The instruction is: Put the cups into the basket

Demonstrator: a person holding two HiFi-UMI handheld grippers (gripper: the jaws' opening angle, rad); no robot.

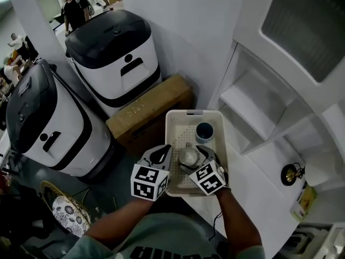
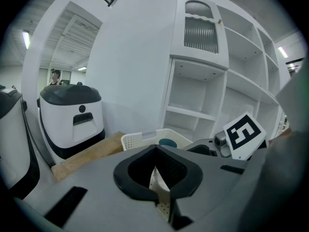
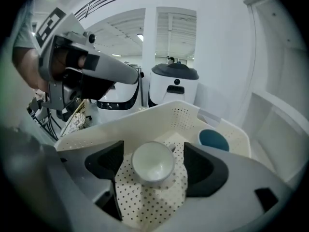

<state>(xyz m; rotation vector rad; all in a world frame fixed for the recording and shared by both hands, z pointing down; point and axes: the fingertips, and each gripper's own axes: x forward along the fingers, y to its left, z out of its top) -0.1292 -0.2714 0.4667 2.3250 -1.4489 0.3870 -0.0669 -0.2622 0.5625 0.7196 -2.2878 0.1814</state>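
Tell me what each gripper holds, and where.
Left gripper pinches the basket by its left wall. Right gripper holds nothing: its open jaws flank the white cup untouched.

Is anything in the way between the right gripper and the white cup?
Nothing visible. The white cup sits between the right gripper's open jaws, already on the basket floor; the blue cup stands apart.
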